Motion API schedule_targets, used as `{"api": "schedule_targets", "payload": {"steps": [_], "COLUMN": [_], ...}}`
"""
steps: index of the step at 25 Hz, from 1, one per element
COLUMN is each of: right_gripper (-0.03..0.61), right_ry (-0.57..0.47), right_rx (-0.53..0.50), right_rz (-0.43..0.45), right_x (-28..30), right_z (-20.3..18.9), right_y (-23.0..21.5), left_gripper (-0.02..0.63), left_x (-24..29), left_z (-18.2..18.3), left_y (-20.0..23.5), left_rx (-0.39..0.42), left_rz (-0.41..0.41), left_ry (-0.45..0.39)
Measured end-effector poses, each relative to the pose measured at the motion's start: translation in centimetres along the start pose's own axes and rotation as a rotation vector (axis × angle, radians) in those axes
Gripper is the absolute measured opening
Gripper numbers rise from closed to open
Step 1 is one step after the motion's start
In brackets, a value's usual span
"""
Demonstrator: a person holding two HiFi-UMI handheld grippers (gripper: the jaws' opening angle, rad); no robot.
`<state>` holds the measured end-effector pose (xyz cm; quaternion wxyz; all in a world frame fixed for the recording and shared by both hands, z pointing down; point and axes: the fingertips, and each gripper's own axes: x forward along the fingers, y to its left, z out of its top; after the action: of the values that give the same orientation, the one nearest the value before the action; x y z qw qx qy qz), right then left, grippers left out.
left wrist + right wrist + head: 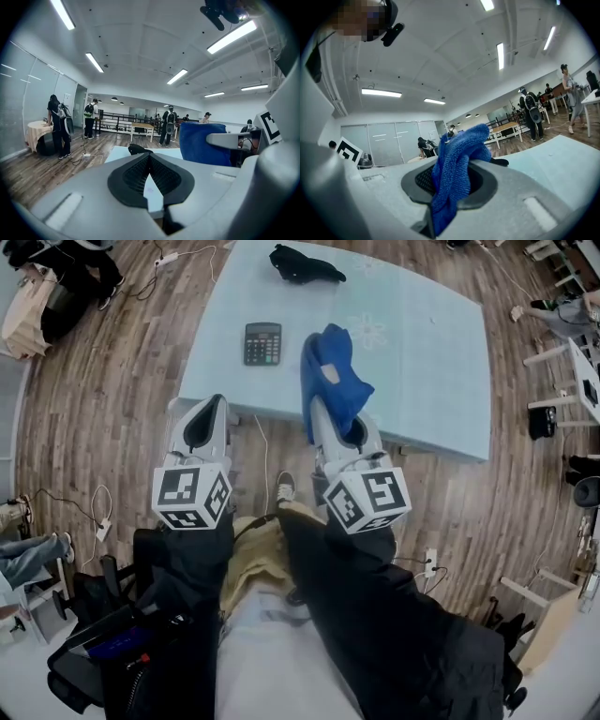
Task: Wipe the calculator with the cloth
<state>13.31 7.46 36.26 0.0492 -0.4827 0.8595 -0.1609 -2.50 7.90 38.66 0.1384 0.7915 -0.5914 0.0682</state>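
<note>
A dark calculator (262,343) lies flat on the pale blue table (441,352), left of centre. My right gripper (339,424) is shut on a blue cloth (336,376), which bunches up over the table's near edge, to the right of the calculator and apart from it. In the right gripper view the cloth (457,168) fills the space between the jaws of that gripper (451,177). My left gripper (211,418) hangs just short of the table's near edge, below and left of the calculator. Its jaws (149,158) meet with nothing between them. The cloth (202,143) shows to its right.
A black crumpled item (305,266) lies at the table's far edge. Cables and a power strip (101,526) trail over the wooden floor on the left. White furniture (577,381) stands at the right. Several people stand in the room behind (58,124).
</note>
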Motion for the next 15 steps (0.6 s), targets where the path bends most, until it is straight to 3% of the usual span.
{"api": "schedule_targets", "payload": {"steps": [15], "right_gripper": [0.066], "right_ry": [0.049], "right_rx": [0.041], "right_rz": [0.039], "right_x": [3.1], "right_z": [-0.9], "right_y": [-1.1], "left_gripper": [-0.005], "left_x": [3.1], "left_z": [0.9], "left_y": [2.0], "left_rx": [-0.016], "left_rz": [0.039], "left_ry": [0.017]}}
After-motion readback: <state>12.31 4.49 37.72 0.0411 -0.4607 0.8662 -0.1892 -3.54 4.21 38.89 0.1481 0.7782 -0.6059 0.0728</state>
